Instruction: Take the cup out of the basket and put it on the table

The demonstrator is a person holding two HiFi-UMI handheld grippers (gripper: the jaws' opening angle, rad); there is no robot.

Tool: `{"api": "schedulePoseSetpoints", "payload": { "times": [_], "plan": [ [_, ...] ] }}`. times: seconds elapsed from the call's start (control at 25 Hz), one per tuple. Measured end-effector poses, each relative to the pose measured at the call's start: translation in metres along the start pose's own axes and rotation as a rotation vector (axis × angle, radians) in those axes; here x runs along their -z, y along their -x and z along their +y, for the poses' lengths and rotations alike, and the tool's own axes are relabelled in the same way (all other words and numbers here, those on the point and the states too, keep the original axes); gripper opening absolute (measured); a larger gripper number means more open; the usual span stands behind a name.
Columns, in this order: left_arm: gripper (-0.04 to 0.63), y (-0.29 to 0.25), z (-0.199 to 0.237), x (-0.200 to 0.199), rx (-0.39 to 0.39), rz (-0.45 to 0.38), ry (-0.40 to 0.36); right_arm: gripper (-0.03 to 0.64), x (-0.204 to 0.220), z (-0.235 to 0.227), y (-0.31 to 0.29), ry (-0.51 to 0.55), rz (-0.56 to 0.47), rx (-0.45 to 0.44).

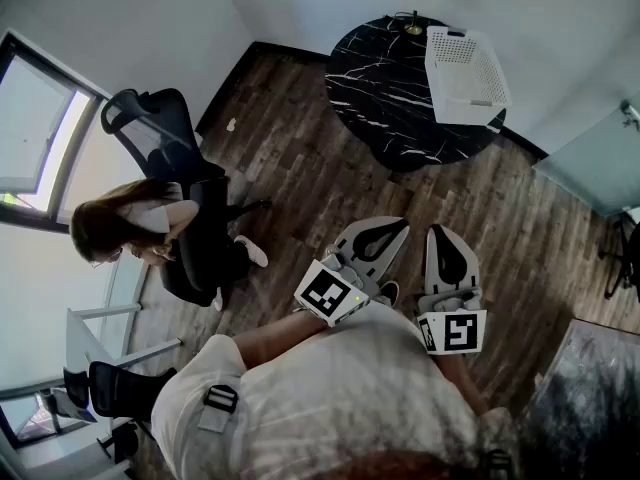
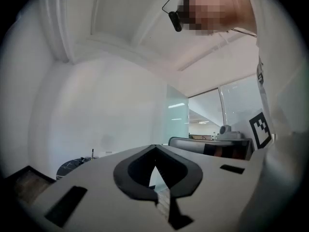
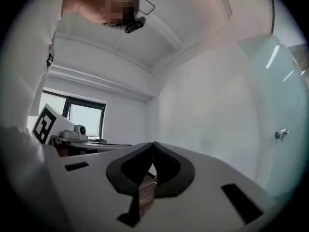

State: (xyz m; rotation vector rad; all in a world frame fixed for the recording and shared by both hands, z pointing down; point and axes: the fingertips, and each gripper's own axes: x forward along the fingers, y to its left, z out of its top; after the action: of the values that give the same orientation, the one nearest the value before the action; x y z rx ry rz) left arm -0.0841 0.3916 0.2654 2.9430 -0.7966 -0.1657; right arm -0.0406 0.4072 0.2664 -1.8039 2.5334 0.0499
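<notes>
A white slatted basket [image 1: 465, 73] stands on the far right part of a round black marble table [image 1: 385, 88]. No cup shows; the inside of the basket is hidden from here. Both grippers are held close to the person's body over the wooden floor, well short of the table. My left gripper [image 1: 390, 230] points up and forward, its jaws shut with nothing between them [image 2: 154, 147]. My right gripper [image 1: 442, 234] hangs beside it, also shut and empty [image 3: 153, 144]. In the left gripper view the table [image 2: 72, 167] shows low at the left.
A person [image 1: 135, 226] sits in a black office chair [image 1: 160, 128] at the left, by a window. A glass partition and another chair [image 1: 620, 253] are at the right. A grey surface [image 1: 585, 398] lies at bottom right. A small gold object [image 1: 412, 23] stands on the table's far edge.
</notes>
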Motion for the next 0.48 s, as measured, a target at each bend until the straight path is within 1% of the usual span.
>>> {"api": "schedulePoseSetpoints", "payload": {
  "times": [0.12,0.32,0.48],
  "plan": [
    [0.006,0.0000,-0.0043,0.0002,0.006,0.007,0.021,0.008,-0.0022,-0.0004,0.0036,0.004,0.001,0.012],
    [0.006,-0.0048,-0.0066,0.0026,0.007,0.005,0.013,0.008,-0.0007,-0.0053,0.0054,-0.007,-0.007,0.003],
    [0.006,-0.0085,-0.0113,0.0035,0.002,0.013,0.020,0.009,-0.0078,-0.0095,0.0109,-0.022,-0.044,-0.006]
  ]
}}
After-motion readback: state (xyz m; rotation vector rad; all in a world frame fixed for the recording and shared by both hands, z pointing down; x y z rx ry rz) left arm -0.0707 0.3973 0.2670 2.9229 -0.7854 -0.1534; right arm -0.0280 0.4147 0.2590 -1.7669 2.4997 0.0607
